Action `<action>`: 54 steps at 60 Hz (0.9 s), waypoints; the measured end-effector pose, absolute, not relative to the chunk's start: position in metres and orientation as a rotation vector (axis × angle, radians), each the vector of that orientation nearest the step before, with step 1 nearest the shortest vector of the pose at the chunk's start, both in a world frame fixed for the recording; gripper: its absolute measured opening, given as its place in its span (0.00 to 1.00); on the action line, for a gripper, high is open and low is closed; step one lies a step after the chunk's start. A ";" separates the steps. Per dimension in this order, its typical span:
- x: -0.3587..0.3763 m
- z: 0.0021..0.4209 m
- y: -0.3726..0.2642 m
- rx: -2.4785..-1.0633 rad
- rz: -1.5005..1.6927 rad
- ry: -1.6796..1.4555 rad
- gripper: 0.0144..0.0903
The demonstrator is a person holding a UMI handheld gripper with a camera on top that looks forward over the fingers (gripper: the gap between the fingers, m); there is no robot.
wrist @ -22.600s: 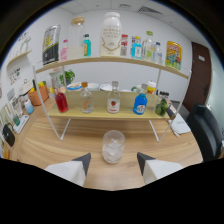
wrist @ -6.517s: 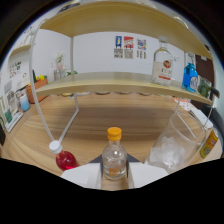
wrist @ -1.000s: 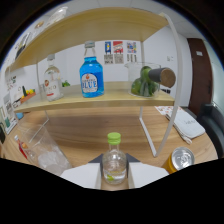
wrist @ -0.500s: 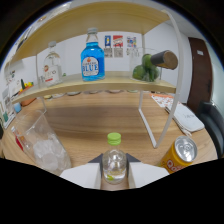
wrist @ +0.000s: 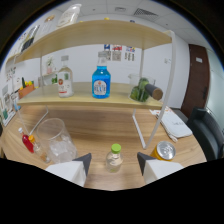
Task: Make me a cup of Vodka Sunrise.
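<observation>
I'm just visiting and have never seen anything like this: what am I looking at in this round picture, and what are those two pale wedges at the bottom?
There is no robot here. A person carries a hand-held gripper, and a wide-angle camera on it looks forward, which bends the view into a circle. The pale wedges are its two fingers. They are open, and a small green-capped bottle stands on the table between them with a gap at each side, so nothing is held. Beside the bottle are a glass of ice and a can. Beyond them, a shelf carries a blue bottle and a clear one.
</observation>
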State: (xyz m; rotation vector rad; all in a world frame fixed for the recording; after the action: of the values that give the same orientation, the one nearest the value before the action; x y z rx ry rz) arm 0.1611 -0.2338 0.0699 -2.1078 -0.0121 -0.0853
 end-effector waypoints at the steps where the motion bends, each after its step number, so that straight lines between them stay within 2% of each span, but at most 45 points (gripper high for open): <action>1: 0.160 0.075 -0.237 -2.106 -0.091 -0.008 0.94; 15: 0.128 0.125 -0.292 -2.131 -0.123 0.014 0.95; 32: 0.067 0.126 -0.341 -2.227 -0.096 -0.026 0.94; 54: 0.050 0.131 -0.347 -2.227 -0.097 -0.012 0.95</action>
State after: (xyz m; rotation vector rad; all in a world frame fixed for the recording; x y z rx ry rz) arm 0.0498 -0.3470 0.1310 -2.2273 -0.0115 -0.0974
